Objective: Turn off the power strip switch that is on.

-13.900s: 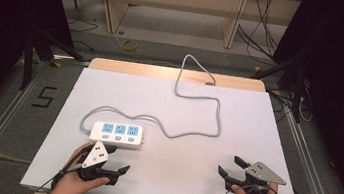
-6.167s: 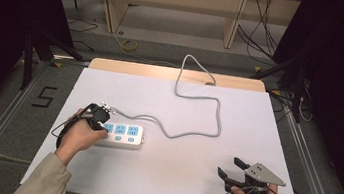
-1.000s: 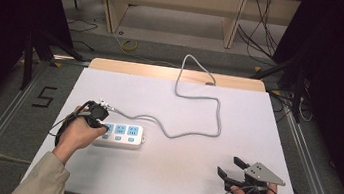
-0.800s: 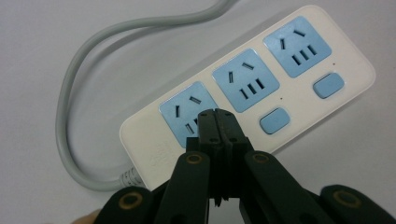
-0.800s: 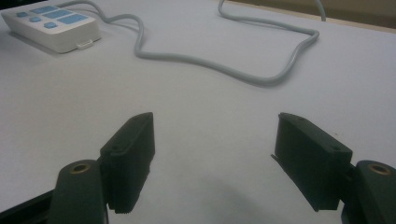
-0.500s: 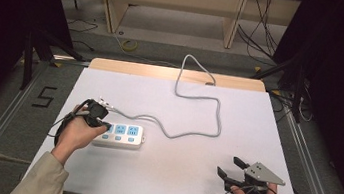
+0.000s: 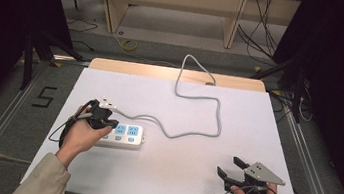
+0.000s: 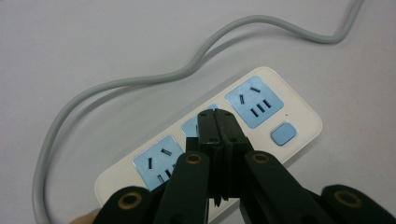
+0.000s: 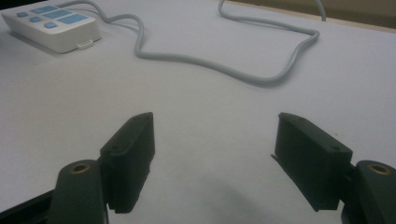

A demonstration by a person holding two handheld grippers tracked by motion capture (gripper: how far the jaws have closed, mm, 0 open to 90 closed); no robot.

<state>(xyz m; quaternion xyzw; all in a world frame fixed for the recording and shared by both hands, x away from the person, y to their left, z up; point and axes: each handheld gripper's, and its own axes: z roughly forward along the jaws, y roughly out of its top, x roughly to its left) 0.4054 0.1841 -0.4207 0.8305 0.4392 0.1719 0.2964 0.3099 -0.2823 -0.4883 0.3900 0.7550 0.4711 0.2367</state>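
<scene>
Right now your left gripper (image 8: 215,122) hovers over the white power strip (image 8: 261,84), jaws pressed together above its middle socket. That power strip lies on the table (image 7: 175,173), well apart from your right gripper (image 7: 232,170), whose jaws stand wide apart, empty.
</scene>
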